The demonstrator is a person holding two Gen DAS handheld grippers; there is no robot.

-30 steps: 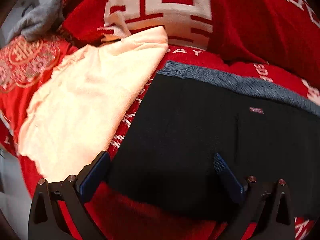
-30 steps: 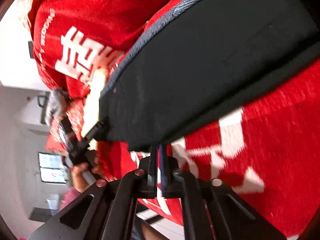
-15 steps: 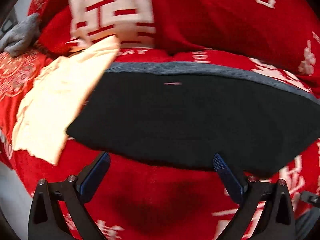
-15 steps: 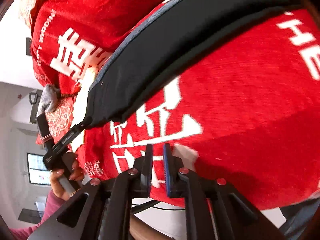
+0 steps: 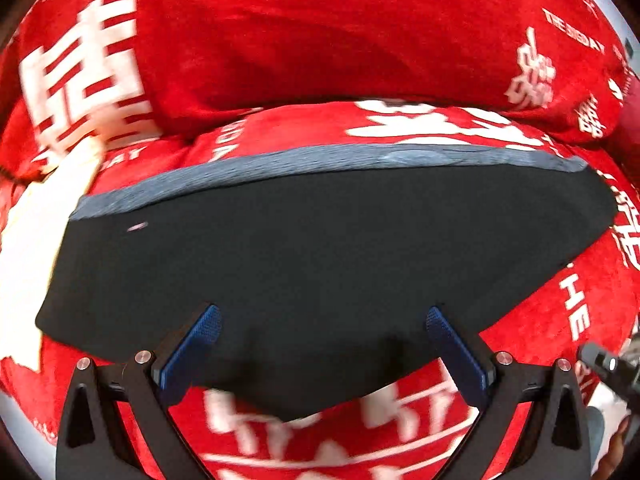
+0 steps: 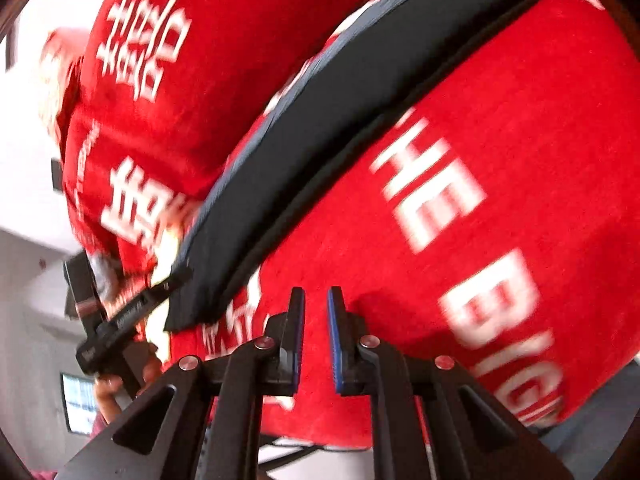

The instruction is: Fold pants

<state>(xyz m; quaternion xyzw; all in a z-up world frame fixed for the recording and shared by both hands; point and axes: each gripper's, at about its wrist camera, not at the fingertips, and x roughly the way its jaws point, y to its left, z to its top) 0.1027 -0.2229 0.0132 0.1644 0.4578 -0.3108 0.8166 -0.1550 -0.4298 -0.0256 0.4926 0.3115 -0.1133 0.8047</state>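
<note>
The black pants [image 5: 320, 240] lie folded flat on a red blanket [image 5: 360, 60], with the grey waistband [image 5: 280, 160] along their far edge. My left gripper [image 5: 320, 316] hovers over the near edge of the pants, open wide, with nothing between its blue pads [image 5: 200, 340]. In the right wrist view the pants [image 6: 360, 92] run as a long dark strip to the upper right. My right gripper [image 6: 316, 294] is off their near edge, over bare blanket, its jaws a narrow gap apart with nothing between them. The left gripper [image 6: 132, 312] shows at the pants' far end, held by a hand [image 6: 116, 388].
A pale peach cloth [image 5: 28, 248] lies on the blanket to the left of the pants. The red blanket [image 6: 500, 200] with white lettering covers the whole surface and rises into a fold behind the pants. Floor and wall show past the blanket's edge [image 6: 32, 300].
My right gripper let go of the pants' edge, parted its jaws slightly and pulled back over the blanket. My left gripper swept right along the pants, and the peach cloth slid to the view's left edge.
</note>
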